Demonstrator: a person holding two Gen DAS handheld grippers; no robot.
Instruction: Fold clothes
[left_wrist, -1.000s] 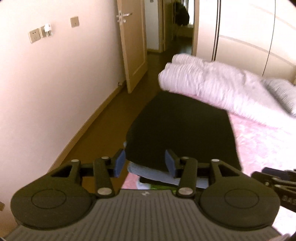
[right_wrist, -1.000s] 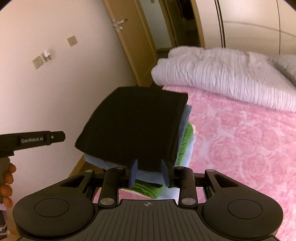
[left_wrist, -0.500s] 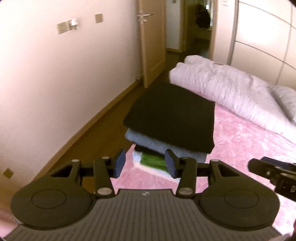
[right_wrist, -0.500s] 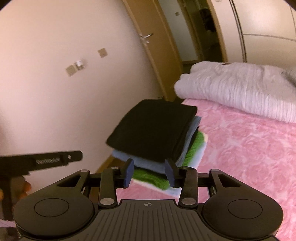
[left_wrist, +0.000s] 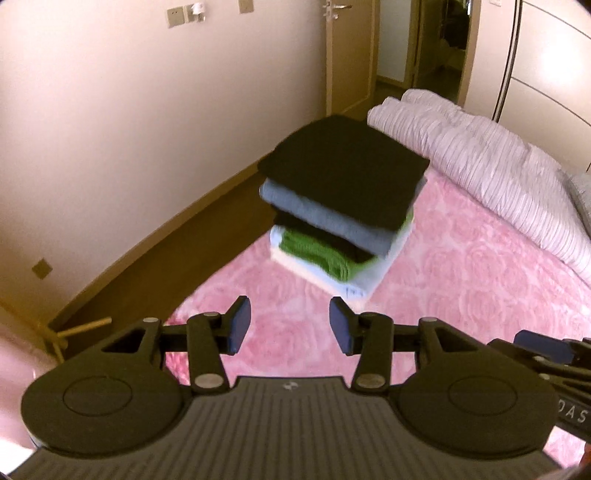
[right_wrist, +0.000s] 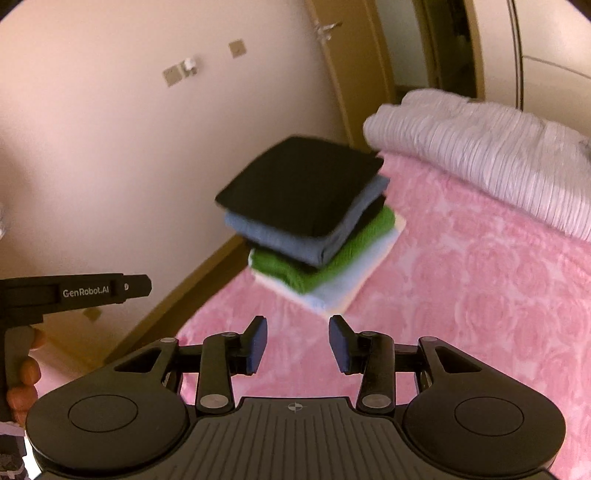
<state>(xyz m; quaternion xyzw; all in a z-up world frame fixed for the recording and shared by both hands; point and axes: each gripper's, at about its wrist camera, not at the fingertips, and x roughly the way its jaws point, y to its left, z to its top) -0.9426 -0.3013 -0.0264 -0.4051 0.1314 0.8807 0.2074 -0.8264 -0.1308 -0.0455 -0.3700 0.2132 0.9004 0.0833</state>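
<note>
A stack of folded clothes (left_wrist: 343, 206) sits near the corner of the pink bed (left_wrist: 461, 295), also in the right wrist view (right_wrist: 314, 218). A black garment (left_wrist: 343, 170) lies on top, then blue-grey, black, green and white ones. My left gripper (left_wrist: 288, 325) is open and empty, held back from the stack over the bed. My right gripper (right_wrist: 297, 345) is open and empty, also short of the stack. The left gripper's body (right_wrist: 74, 291) shows at the left of the right wrist view.
A rolled pale pink striped duvet (left_wrist: 480, 162) lies across the bed behind the stack. The wall (left_wrist: 129, 129) and a strip of wooden floor (left_wrist: 184, 236) run along the bed's left side. A door (left_wrist: 347, 55) and wardrobe (left_wrist: 546, 66) stand beyond.
Both grippers have pulled back from the stack. The right gripper, nearly closed at the black garment's edge a second ago, has opened. The stack stays on the bed.
</note>
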